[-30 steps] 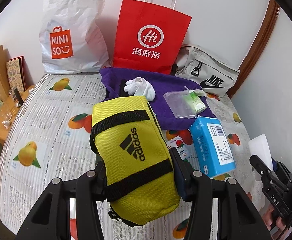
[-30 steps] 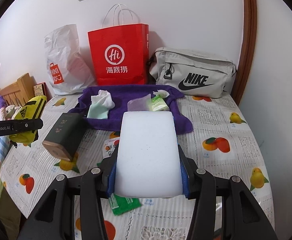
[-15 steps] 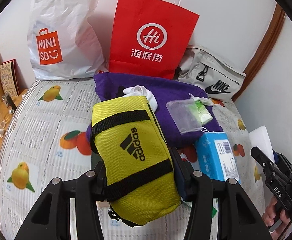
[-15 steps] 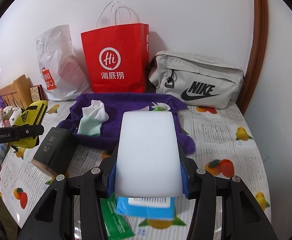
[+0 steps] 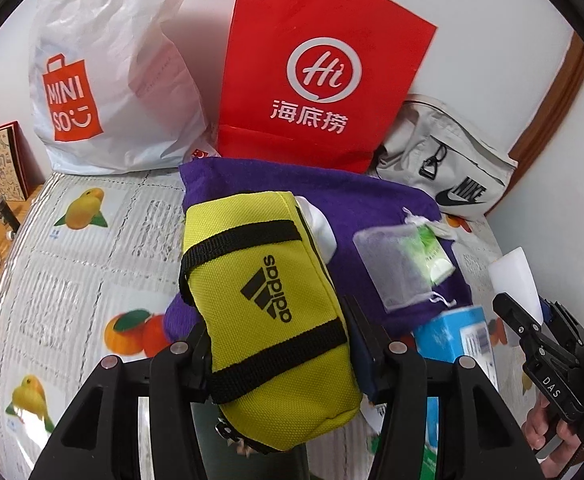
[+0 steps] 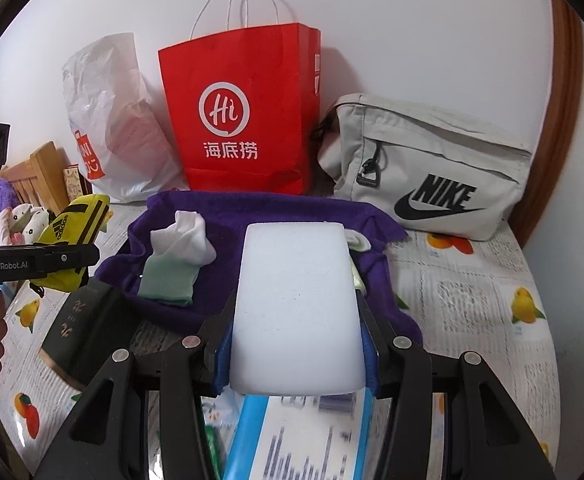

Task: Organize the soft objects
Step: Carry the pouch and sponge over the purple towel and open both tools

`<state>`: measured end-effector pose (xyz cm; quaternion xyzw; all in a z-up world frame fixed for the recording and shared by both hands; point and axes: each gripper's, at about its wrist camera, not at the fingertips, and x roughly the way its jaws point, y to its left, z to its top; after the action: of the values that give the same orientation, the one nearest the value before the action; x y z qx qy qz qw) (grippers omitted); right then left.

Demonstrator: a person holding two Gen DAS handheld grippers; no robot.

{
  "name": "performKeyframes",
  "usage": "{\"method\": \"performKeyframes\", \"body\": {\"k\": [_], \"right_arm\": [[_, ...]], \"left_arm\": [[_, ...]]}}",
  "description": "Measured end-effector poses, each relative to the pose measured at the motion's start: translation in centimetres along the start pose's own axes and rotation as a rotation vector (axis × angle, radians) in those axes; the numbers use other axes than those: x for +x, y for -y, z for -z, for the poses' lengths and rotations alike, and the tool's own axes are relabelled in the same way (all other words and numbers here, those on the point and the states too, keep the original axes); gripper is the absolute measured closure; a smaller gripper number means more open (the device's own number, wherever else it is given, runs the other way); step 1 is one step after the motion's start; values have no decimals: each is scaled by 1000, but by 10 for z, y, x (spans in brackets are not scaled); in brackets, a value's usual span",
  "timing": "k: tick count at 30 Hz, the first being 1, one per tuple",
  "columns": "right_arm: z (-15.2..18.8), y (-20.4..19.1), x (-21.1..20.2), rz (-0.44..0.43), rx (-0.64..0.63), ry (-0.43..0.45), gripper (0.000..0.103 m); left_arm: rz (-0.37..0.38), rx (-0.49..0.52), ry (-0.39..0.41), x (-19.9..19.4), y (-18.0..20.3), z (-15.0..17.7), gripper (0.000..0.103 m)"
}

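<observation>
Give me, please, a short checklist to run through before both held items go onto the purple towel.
1. Left gripper clamps the yellow fabric Adidas pouch: ok.
2. Right gripper clamps the white foam sponge block: ok.
3. Purple towel lies ahead: ok.
4. Free towel space beside the white-and-green sock: ok.
5. Mesh drawstring pouch clear of the sponge's path: cannot tell.

Left wrist view: looks down over its hand-held gripper (image 5: 280, 344), close above the fruit-print bed cover (image 5: 92, 248), toward the wall.
Right wrist view: similar, from further right.
Shared: red paper carrier bag (image 5: 319, 68) (image 6: 244, 112), purple fleece cloth (image 5: 367, 204) (image 6: 252, 208).
</observation>
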<state>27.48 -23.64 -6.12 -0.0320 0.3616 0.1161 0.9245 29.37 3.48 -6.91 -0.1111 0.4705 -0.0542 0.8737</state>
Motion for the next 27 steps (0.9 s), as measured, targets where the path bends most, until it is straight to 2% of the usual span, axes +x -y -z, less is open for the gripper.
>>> {"method": "performKeyframes", "body": {"k": [10, 20, 27], "right_arm": [[-25, 13, 50, -55, -3, -58, 53], [-37, 8, 96, -70, -49, -122, 53], [-39, 2, 123, -47, -105, -188, 53]], "left_arm": [[-6, -19, -45, 37, -10, -23, 52], [16, -28, -88, 69, -15, -40, 50], [31, -27, -135, 94, -16, -46, 49]]}}
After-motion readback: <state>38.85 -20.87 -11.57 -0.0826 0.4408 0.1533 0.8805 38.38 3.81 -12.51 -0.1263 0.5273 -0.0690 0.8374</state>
